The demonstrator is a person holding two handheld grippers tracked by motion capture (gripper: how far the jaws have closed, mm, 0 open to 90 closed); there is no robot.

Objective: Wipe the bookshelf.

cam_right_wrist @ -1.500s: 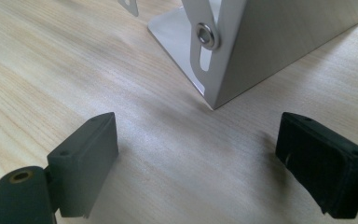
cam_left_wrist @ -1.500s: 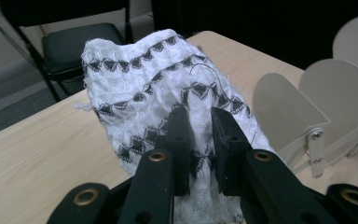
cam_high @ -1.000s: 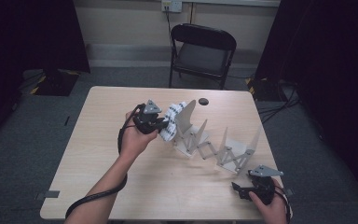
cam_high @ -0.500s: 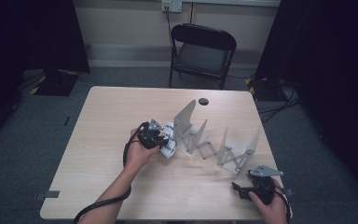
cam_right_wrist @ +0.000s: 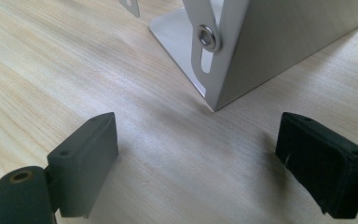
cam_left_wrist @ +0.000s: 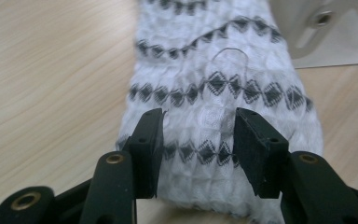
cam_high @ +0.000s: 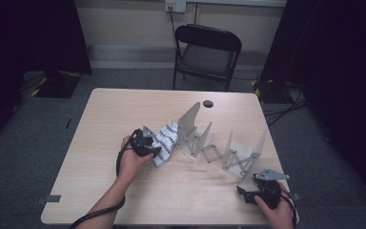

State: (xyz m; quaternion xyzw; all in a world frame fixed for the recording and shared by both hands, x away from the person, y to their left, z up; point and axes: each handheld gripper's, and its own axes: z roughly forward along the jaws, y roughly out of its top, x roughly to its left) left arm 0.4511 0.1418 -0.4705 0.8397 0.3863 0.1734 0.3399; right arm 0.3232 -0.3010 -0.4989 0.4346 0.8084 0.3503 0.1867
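Note:
A white cloth with rows of black diamonds [cam_left_wrist: 205, 70] lies on the wooden table, and in the high view this cloth [cam_high: 167, 137] rests against the left end plate of a folding metal rack [cam_high: 219, 150]. My left gripper [cam_left_wrist: 199, 140] hovers over the cloth's near end. Its jaws have just been opening, and they stand apart with the cloth between them and no pad pressing on it. From above, the left gripper [cam_high: 153, 149] is at the cloth's left edge. My right gripper [cam_right_wrist: 198, 149] is open and empty just in front of the rack's right end plate [cam_right_wrist: 279, 42], near the table's front right corner [cam_high: 244, 194].
A small black round cap [cam_high: 208, 103] lies near the table's far edge. Beyond the table stands a black folding chair [cam_high: 207, 52]. Bare tabletop [cam_high: 100, 119] stretches to the left of the cloth and along the front.
My left hand came down and toward the near side, bringing the cloth from beside the rack's upright plate onto the table. Its jaws have parted. The right hand stayed still.

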